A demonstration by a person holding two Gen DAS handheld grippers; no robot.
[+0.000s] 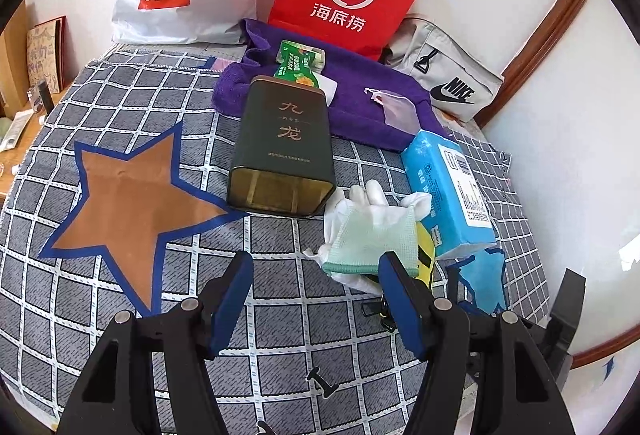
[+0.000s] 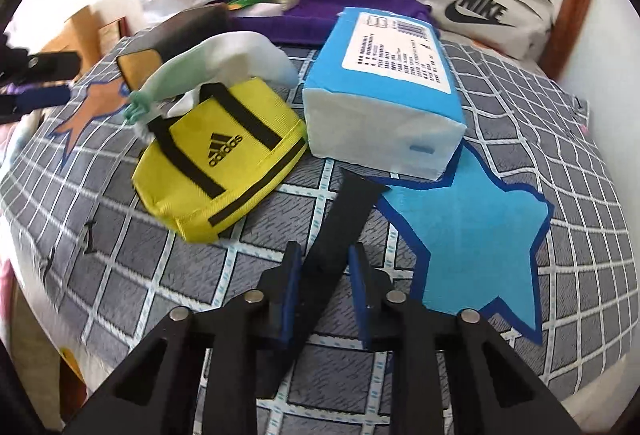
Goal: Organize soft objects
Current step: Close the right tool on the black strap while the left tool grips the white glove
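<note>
Strap risk: the right gripper (image 2: 325, 267) has its jaws nearly closed on a black strap (image 2: 344, 219); I judge the flat, limp strap could slide out if lifted fast.
Snag risk: the strap's far end lies just beside the blue tissue pack (image 2: 384, 91), which it could drag.
Pouch: the yellow pouch (image 2: 218, 163) lies ahead-left of the right fingers, a white glove (image 2: 224, 63) draped on it.
Left gripper (image 1: 316, 275): about half open, empty, glove pile just beyond its right finger.
Pose: both grippers pitch steeply down toward the checked cloth (image 1: 280, 315).
</note>
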